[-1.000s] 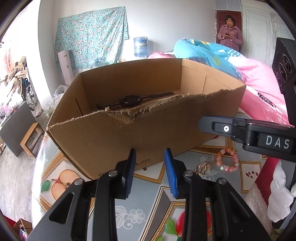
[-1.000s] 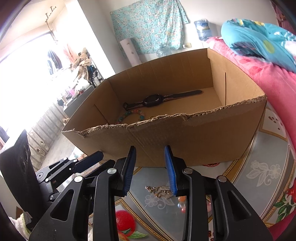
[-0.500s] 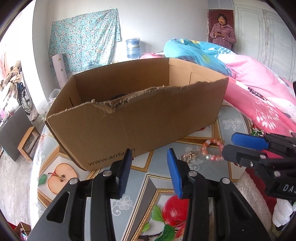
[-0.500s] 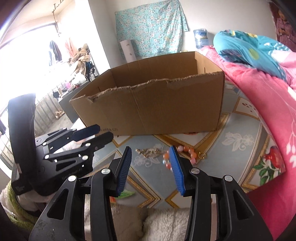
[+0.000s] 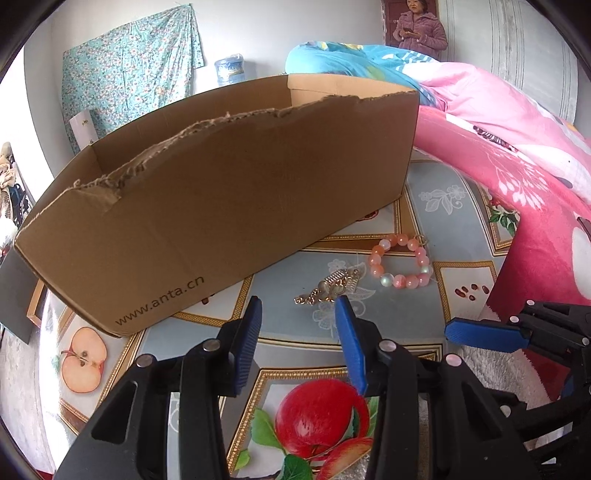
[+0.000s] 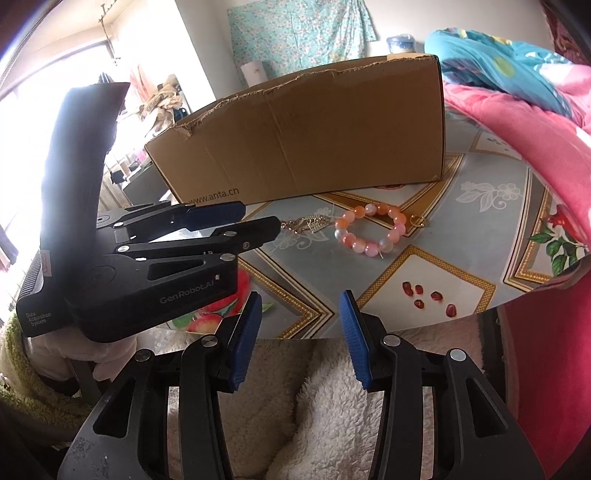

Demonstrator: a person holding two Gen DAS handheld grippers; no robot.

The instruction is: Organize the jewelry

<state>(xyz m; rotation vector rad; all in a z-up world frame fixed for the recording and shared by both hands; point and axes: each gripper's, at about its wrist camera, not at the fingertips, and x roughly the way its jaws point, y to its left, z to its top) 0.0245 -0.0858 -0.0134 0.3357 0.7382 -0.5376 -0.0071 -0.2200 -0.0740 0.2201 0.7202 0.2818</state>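
A pink bead bracelet (image 5: 399, 282) (image 6: 349, 240) and a small gold chain piece (image 5: 332, 288) (image 6: 304, 223) lie side by side on the fruit-patterned table (image 5: 461, 206), just in front of a torn brown cardboard box (image 5: 221, 206) (image 6: 306, 136). My left gripper (image 5: 297, 314) (image 6: 256, 218) hovers low, open and empty, its tips just short of the gold piece. My right gripper (image 6: 300, 306) is open and empty too, held back beyond the table's near edge, with the bracelet ahead of it. One of its blue fingers (image 5: 480, 334) shows at the right of the left wrist view. The box's inside is hidden.
A pink quilt (image 5: 517, 147) on a bed borders the table's right side. A person (image 5: 417, 26) stands in the far doorway. White fluffy fabric (image 6: 314, 406) lies below the right gripper. A water jug (image 5: 231, 70) stands by the back wall.
Both grippers have drawn back from above the box and sunk toward the table. The watch inside the box has gone out of sight. Both pairs of jaws stand a little wider.
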